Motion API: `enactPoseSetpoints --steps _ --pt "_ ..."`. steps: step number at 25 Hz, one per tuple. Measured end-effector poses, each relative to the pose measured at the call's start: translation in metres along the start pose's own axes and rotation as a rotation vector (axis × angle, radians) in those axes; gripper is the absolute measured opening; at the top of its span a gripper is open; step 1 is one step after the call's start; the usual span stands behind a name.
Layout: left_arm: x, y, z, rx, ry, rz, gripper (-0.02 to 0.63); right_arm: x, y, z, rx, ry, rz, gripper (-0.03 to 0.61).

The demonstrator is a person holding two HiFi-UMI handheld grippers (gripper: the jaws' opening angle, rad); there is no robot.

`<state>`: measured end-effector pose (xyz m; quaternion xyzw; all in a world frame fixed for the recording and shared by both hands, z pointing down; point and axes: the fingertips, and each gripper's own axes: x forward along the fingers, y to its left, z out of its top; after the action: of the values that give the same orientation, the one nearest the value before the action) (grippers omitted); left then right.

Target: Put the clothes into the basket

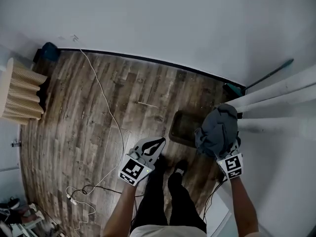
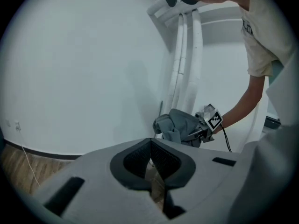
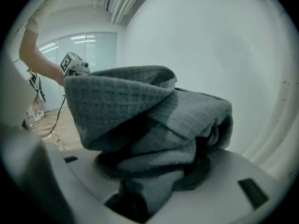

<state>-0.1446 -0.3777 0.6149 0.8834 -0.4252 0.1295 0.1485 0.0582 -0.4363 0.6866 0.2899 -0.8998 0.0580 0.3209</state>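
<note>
Left claw: the left claw [image 1: 159, 142] [image 2: 150, 142] has its pads drawn together at the tips with nothing between them; it hangs over the wood floor [image 1: 84, 112], left of the person's legs [image 1: 165, 196].
Right claw: the right claw [image 1: 223, 153] is clamped on a bunched grey cloth [image 1: 217, 130] [image 3: 140, 106]; folds of waffle-knit fabric fill the gap between its jaws and spill over both of them.
Cloth: held up in the air, off the floor, at the right of the scene. From the head view it covers the right edge of the basket. Whether it touches the basket cannot be told.
Basket: the dark, rectangular basket [image 1: 174, 132] stands on the floor near the far wall, just ahead of the person's feet.
Surroundings: a white cable [image 1: 106, 102] runs across the floor on the left; white pipes [image 1: 276, 95] rise at the right beside the cloth.
</note>
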Motion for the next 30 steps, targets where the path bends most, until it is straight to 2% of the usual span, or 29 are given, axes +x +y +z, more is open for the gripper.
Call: enactPoseSetpoints --steps 5,8,12,14,17,21,26,28,30 --pt "0.006 0.017 -0.055 -0.118 -0.001 0.067 0.012 0.078 0.025 -0.063 -0.1 0.101 0.151 0.221" --pt "0.007 0.02 -0.093 -0.183 0.008 0.105 0.012 0.116 0.046 -0.108 -0.185 0.174 0.276 0.221" --pt "0.008 0.014 -0.152 -0.158 0.063 0.101 0.012 0.159 0.079 -0.16 -0.263 0.274 0.516 0.221" --pt "0.005 0.009 -0.175 -0.171 0.087 0.095 0.012 0.176 0.094 -0.18 -0.302 0.333 0.64 0.221" --pt "-0.001 0.003 -0.198 -0.208 0.103 0.097 0.014 0.205 0.105 -0.216 -0.402 0.455 0.743 0.22" --pt "-0.007 -0.004 -0.233 -0.222 0.115 0.119 0.012 0.25 0.095 -0.261 -0.547 0.585 0.721 0.221" --pt "-0.005 -0.002 -0.248 -0.283 0.085 0.149 0.012 0.287 0.078 -0.303 -0.648 0.706 0.639 0.229" --pt "-0.001 0.0 -0.248 -0.278 0.081 0.152 0.012 0.291 0.067 -0.316 -0.654 0.77 0.581 0.352" --pt "0.004 0.003 -0.244 -0.261 0.068 0.153 0.012 0.289 0.057 -0.321 -0.649 0.796 0.526 0.421"
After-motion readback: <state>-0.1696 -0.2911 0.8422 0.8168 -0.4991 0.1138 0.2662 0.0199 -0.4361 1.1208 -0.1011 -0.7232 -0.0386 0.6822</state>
